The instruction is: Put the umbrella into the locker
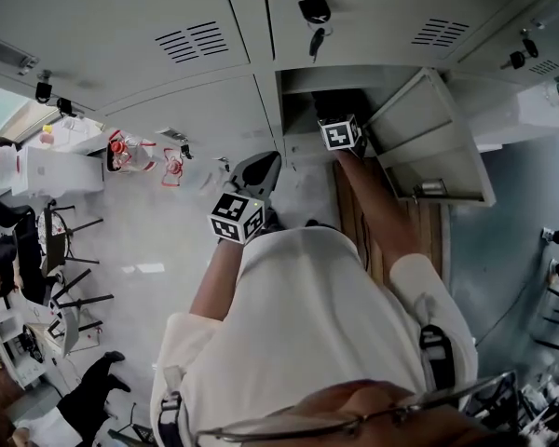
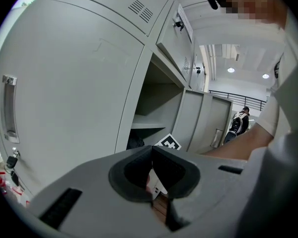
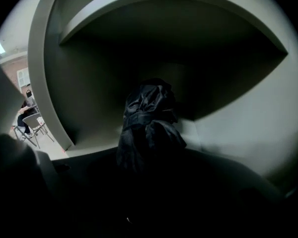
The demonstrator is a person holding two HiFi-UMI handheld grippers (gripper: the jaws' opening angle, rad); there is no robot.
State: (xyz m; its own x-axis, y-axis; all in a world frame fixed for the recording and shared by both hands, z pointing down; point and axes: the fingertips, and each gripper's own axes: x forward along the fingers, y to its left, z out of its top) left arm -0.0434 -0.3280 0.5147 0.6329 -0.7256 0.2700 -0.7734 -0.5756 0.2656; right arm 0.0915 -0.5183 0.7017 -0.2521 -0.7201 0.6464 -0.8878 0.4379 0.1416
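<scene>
My right gripper (image 1: 328,112) reaches into the open grey locker compartment (image 1: 296,80); its marker cube (image 1: 340,134) sits at the opening. In the right gripper view the black folded umbrella (image 3: 149,125) sticks out from between the dark jaws of the right gripper (image 3: 149,160) and points at the compartment's back wall (image 3: 94,83) under a shelf. The jaws look closed on it. My left gripper (image 1: 257,171) hovers outside, left of the opening, and the left gripper (image 2: 152,149) shows its tips together and holds nothing. The left gripper view shows a dark umbrella part (image 2: 135,142) inside the locker.
The compartment's door (image 1: 430,140) stands swung open to the right. Keys hang in the lock above (image 1: 314,12) and in another lock at the right (image 1: 518,59). Closed locker doors (image 2: 64,93) lie to the left. Red items (image 1: 130,152), chairs and people are at the far left.
</scene>
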